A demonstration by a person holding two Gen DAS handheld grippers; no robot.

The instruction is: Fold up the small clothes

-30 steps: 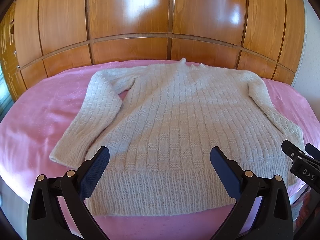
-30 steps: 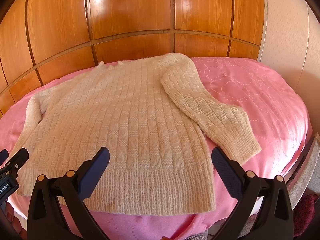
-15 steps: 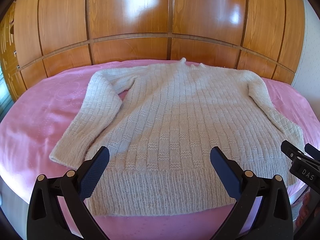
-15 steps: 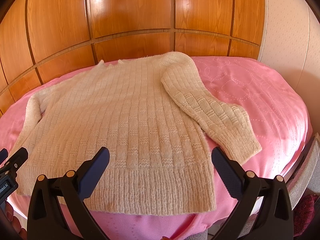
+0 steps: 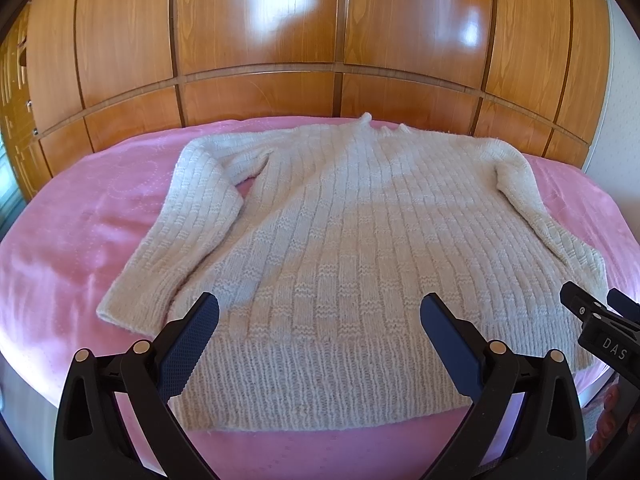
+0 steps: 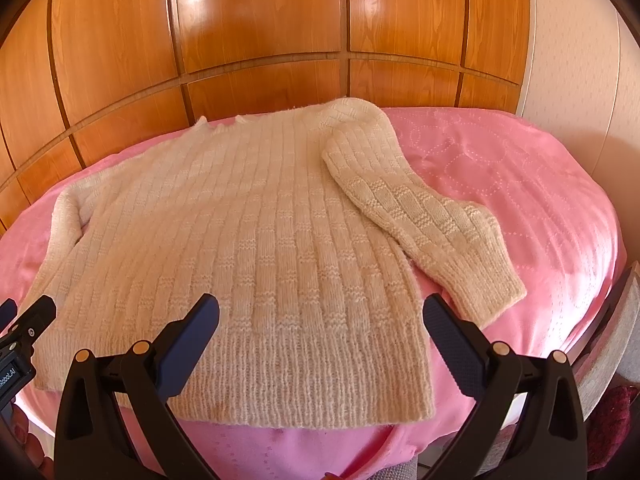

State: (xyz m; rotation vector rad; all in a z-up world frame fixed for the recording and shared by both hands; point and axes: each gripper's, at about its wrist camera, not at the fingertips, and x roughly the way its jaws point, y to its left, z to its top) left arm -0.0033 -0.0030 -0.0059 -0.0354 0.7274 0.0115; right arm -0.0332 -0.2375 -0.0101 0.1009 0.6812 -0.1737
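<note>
Sweater (image 5: pixel 344 248) of cream ribbed knit lies flat and face up on the pink bed cover (image 5: pixel 72 240), its collar toward the wooden wall panels (image 5: pixel 256 40) and its ribbed hem nearest both cameras. Left tool (image 5: pixel 319 316) hangs above the hem with its jaws spread wide and nothing between them, and right tool (image 6: pixel 321 316) hangs likewise, released and empty, over the hem's corner. One sleeve (image 6: pixel 420 212) lies close alongside the sweater's body, its cuff near the hem.
</note>
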